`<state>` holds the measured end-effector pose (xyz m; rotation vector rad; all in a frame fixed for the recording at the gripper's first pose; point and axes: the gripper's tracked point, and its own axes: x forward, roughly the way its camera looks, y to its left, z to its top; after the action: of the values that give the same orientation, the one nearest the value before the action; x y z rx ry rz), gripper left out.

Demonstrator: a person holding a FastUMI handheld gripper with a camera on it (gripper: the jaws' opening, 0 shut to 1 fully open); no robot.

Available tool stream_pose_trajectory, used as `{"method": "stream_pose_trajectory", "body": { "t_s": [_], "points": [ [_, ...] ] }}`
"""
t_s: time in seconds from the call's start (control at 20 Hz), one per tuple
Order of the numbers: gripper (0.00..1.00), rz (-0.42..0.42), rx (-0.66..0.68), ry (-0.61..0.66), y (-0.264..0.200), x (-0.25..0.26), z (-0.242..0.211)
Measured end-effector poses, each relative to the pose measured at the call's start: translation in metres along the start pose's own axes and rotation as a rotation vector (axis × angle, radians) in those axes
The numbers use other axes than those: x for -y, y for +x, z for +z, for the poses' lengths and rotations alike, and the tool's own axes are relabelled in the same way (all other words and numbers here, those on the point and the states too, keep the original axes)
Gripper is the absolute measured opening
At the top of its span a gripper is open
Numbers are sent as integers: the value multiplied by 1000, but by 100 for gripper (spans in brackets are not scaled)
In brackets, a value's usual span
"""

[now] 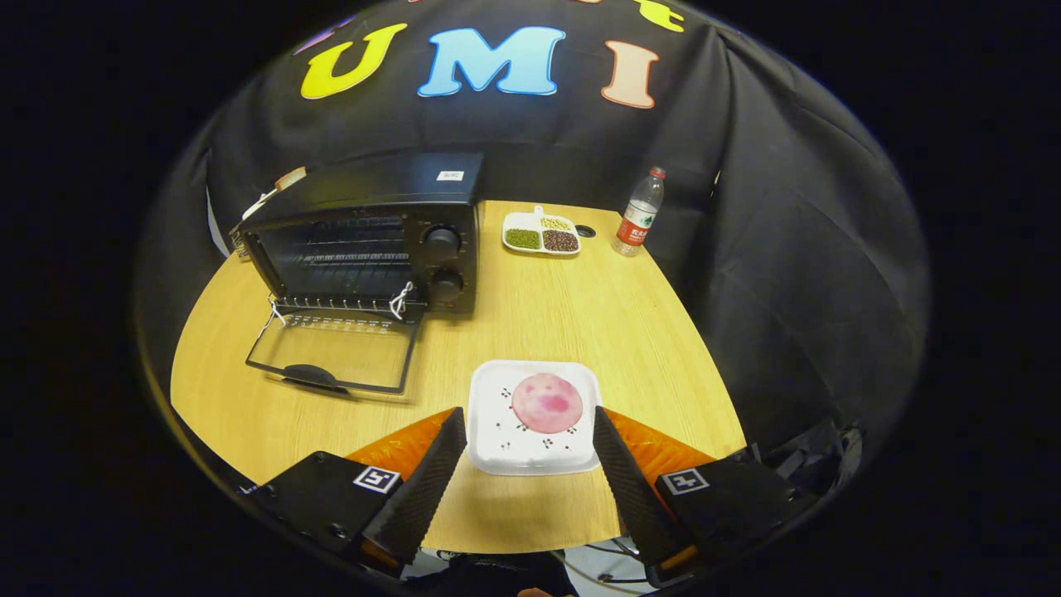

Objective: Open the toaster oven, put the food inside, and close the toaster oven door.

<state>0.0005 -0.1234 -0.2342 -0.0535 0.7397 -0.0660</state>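
With its fingers spread wide at the bottom of the frame, the claw [530, 435] holds nothing: the two tips stand just outside the left and right edges of a white square plate [507, 439], and I cannot tell whether either tip touches the rim. The plate sits on the wooden tabletop [580, 323] low in the centre of the frame, and on it lies the food [546, 403], a round pink patty set slightly toward the far right of the plate. Up and to the left, the toaster oven [365, 236] stands with its glass door [331, 356] already folded down flat onto the tabletop, handle toward the camera, the wire rack visible in the dark cavity. Further back, in the upper centre, is a divided dish of beans [541, 233], with a water bottle [639, 214] to its right. The step in hand looks like gripping the plate, so the opening part of the task appears done. To do it well, the fingers should close evenly on the plate's opposite edges, low enough to catch the rim rather than ride over it, and keep it level so the patty does not slide. The carry then needs to clear the lowered door before the plate goes onto the rack.
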Motion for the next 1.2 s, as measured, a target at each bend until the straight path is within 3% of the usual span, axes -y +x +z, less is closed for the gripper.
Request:
{"method": "stream_pose_trajectory", "body": {
  "t_s": [0.6,1.05,1.2],
  "points": [
    [99,67,-173,-75,77,77,-15],
    [99,117,-349,-140,116,88,-60],
    [98,182,-406,-74,121,78,-74]
  ]
}}
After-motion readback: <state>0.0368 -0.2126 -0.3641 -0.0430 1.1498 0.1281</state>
